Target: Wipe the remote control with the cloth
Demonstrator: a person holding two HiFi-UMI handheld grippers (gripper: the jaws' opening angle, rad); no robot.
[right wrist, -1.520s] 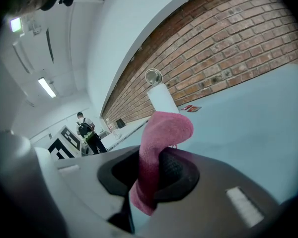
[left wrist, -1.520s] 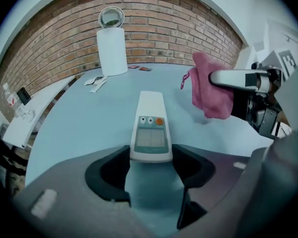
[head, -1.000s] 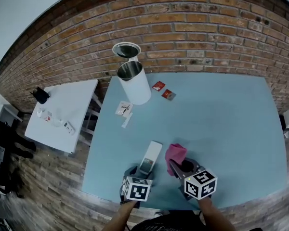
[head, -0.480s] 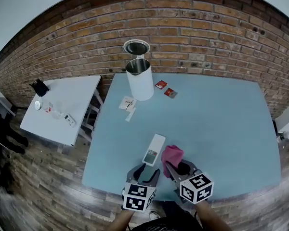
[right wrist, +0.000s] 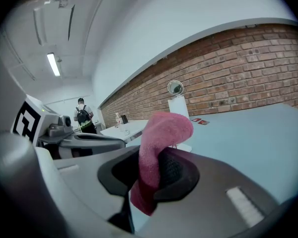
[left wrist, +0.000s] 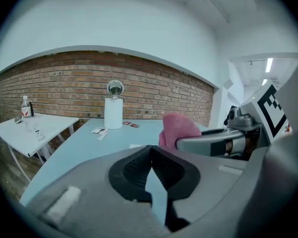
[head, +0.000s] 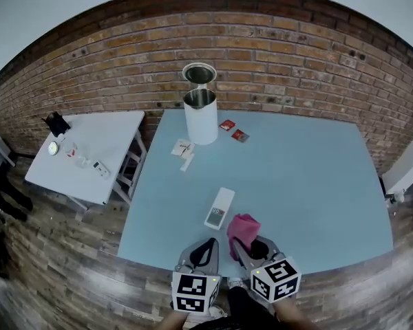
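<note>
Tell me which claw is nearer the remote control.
Left. The shut, empty left claw hovers just short of the remote control, at its near end; the right claw, shut on the cloth, is farther off to its right.

**Left gripper cam: jaws shut, nothing in them**

Left gripper (left wrist: 150, 150) jaws have just closed. The ribbed pads meet tip to tip with nothing between them. Right gripper (left wrist: 181, 143) sits just beside it on the right, its marker cube (left wrist: 270, 108) at the frame edge. Pink cloth (left wrist: 178, 128) bunches up at its front end (the grip itself isn't readable from this angle). Blue table (left wrist: 79, 148) runs out ahead. At the far end is a white cylinder (left wrist: 112, 114) with a round lid (left wrist: 115, 88) up above it. Red packets (left wrist: 127, 123) lie just right of it, white paper slips (left wrist: 100, 131) nearer. White side table (left wrist: 39, 124) stands left, apart from the blue one, with a bottle (left wrist: 25, 108) on it. Brick wall (left wrist: 64, 83) behind.
</note>
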